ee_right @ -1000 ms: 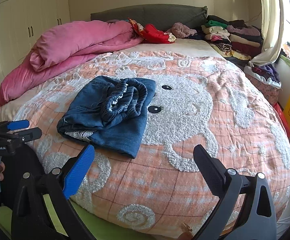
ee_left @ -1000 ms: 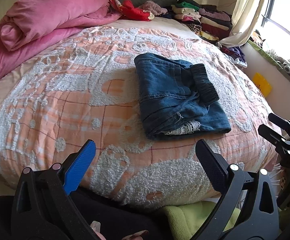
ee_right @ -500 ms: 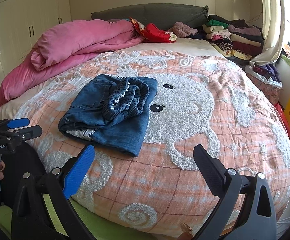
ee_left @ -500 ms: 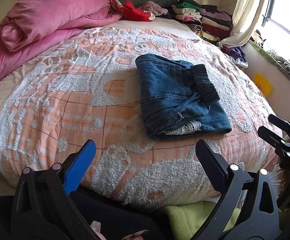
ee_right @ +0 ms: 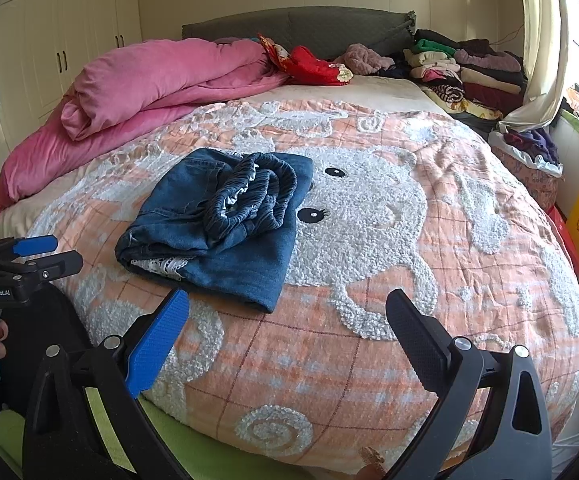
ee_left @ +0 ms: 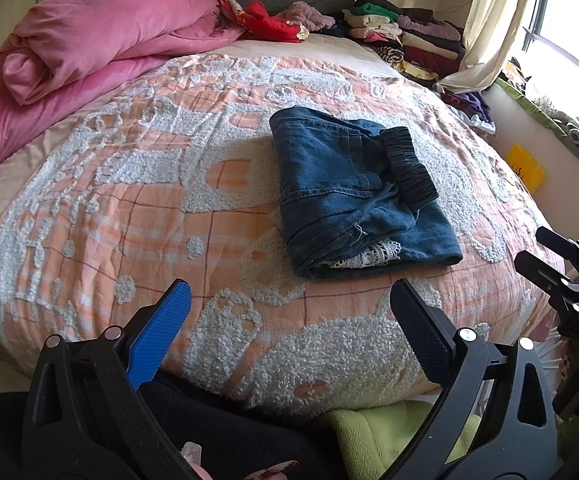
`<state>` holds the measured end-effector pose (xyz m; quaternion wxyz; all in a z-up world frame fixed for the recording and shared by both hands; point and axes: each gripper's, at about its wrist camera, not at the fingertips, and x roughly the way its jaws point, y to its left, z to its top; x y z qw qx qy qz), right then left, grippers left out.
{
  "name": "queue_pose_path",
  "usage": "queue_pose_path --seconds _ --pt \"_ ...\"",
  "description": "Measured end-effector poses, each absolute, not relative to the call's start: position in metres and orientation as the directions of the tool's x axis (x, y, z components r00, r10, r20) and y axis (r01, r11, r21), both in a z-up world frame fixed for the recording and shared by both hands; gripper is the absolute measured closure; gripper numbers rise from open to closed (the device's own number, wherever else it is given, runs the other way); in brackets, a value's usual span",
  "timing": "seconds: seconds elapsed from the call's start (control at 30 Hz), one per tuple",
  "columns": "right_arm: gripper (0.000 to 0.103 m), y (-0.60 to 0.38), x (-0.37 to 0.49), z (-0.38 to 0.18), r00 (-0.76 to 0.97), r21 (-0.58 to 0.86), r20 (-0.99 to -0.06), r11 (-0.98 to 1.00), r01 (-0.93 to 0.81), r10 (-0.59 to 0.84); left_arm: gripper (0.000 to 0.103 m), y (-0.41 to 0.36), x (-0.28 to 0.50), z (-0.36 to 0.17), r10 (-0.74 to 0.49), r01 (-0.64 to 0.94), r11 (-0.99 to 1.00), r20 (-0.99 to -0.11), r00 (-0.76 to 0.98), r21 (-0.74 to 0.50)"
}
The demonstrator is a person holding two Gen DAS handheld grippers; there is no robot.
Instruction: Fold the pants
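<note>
Item: pants (ee_left: 353, 192), blue denim, folded into a compact rectangular bundle and lying flat on the bedspread (ee_left: 137, 216), which is orange plaid with raised white tufting; in the right wrist view the bundle (ee_right: 225, 224) sits just beside the tufted animal face (ee_right: 353, 216), on its left. The dark elastic waistband (ee_left: 407, 168) lies gathered on top of the pants, and a strip of white lace trim (ee_left: 363, 256) shows between the layers at the edge nearest the grippers. Left gripper (ee_left: 289, 312): held off the near edge of the bedspread, short of the pants, jaws spread wide, one blue pad and one black, nothing between them. Right gripper (ee_right: 287, 320): likewise off the near edge, to the right of the pants, jaws wide apart and empty; each gripper appears at the margin of the other's view. Beyond the pants, toward the headboard (ee_right: 329, 24): a pink duvet (ee_right: 149, 84) rolled to the left, a red garment (ee_right: 313, 66) at centre, and a stack of folded clothes (ee_right: 469, 72) to the right. A curtain (ee_left: 485, 24) hangs past the stack, and a yellow box (ee_left: 525, 168) stands on the floor right of the bedspread. White wardrobe doors (ee_right: 49, 40) fill the wall left of the duvet.
</note>
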<state>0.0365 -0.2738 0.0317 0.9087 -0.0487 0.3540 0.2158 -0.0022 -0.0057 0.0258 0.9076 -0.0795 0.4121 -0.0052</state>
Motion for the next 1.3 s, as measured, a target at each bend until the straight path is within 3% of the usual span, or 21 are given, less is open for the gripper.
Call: queue_pose_path --seconds 1.3 --pt "0.005 -0.279 0.042 0.025 0.656 0.044 -0.679 0.91 -0.413 0.331 0.01 0.006 -0.004 0.024 -0.046 -0.083 0.988 -0.759 0.65 -0.131"
